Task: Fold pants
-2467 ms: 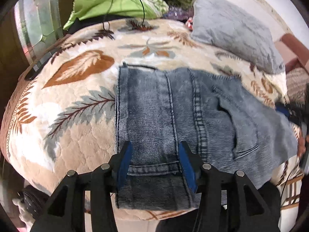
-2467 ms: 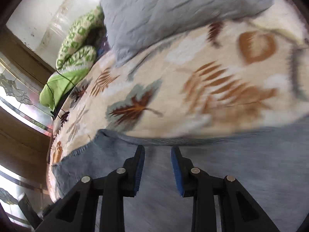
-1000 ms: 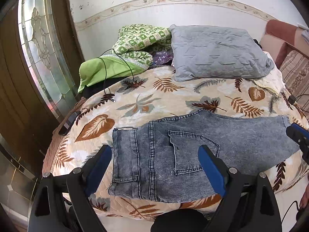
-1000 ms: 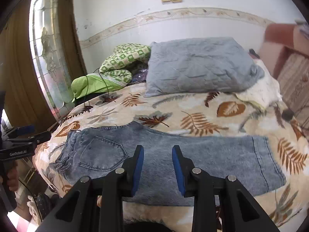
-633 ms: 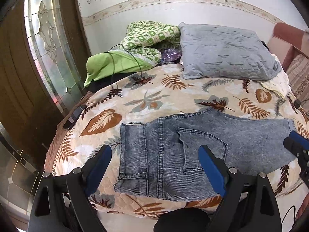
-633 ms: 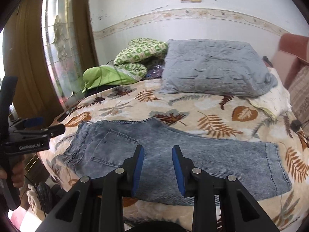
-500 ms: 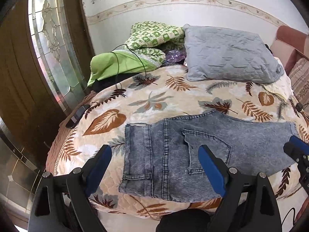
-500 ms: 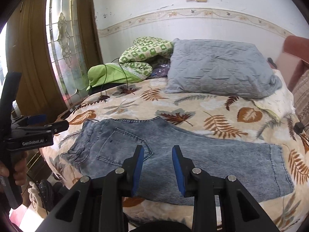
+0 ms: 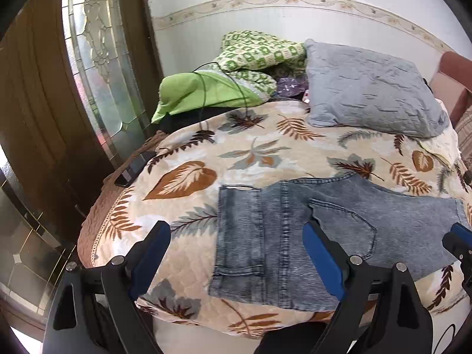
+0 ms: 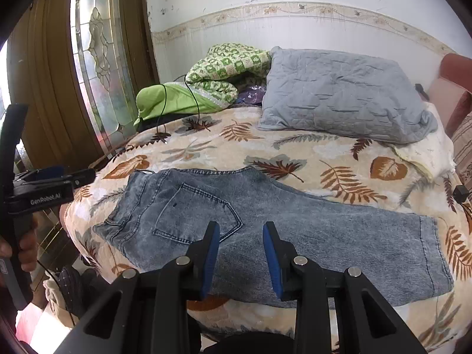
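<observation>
Washed blue jeans [image 9: 295,236] lie flat on the leaf-print bedspread, folded lengthwise, back pocket up, waistband at the left and leg hems at the right [image 10: 424,247]. My left gripper [image 9: 236,259] is wide open and empty, held above the bed's front edge near the waistband. My right gripper [image 10: 240,253] is partly open and empty, held above the jeans' thigh area. The left gripper also shows at the left of the right wrist view [image 10: 53,183], and the right gripper's tip at the right edge of the left wrist view [image 9: 460,244].
A grey pillow [image 10: 339,100] and a green patterned blanket pile [image 10: 218,70] with a black cable lie at the bed's back. A wooden door with leaded glass [image 9: 97,67] stands at the left. A dark phone-like object [image 9: 132,168] rests on the bed's left edge.
Both grippers pulled back and up from the jeans. The left gripper opened wide after 2.5 s ago. Over the last second both views drifted slightly left.
</observation>
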`<state>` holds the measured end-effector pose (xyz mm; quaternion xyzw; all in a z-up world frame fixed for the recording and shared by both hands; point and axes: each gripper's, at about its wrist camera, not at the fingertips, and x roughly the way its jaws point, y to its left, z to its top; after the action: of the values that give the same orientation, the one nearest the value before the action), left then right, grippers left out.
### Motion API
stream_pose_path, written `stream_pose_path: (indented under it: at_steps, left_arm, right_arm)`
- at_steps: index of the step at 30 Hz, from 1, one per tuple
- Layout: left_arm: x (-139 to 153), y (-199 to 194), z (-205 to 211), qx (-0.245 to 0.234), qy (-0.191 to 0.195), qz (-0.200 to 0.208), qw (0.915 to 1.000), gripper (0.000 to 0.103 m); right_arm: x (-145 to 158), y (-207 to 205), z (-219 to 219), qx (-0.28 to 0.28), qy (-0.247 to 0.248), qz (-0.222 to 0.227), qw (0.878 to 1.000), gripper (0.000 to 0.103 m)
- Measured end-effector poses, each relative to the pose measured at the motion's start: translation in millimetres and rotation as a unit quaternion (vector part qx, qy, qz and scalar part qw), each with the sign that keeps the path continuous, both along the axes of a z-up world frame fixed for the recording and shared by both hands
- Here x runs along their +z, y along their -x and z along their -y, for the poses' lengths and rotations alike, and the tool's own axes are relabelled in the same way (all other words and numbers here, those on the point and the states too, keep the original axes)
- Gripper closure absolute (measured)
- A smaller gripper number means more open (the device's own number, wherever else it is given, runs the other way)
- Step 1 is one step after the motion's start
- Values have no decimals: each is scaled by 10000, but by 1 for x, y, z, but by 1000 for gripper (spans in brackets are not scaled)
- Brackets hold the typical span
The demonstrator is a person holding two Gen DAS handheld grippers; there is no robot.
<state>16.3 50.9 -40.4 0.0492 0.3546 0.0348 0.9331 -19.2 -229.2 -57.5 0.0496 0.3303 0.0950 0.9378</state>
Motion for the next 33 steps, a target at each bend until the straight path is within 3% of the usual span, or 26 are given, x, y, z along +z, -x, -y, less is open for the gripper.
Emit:
stream_pose_path:
  at_steps: [11,21,26,30,33]
  left_arm:
    - [6,2,-38,395,17,150,9991,12]
    - [6,-2,-34,344,-20,117,9993,12]
    - [-11,-14,9,-415,149,-384,9983,12]
    - [-45,-41,67,-1148,203,-1186,9861,12]
    - [-64,-61,104,-1413,194,-1567,9773,12]
  right_arm:
    - [0,-5,-17,154,-8,-38,9999,69]
    - [-3,-8,-17,162,-86,-55,9998,69]
    - [-25,-14,10,-202,-83,-302,9993,69]
    - [-55,-14,56,-803,-68,-645,9947,69]
    - [-76,-7,103,-1366,-82,-826,9871,69]
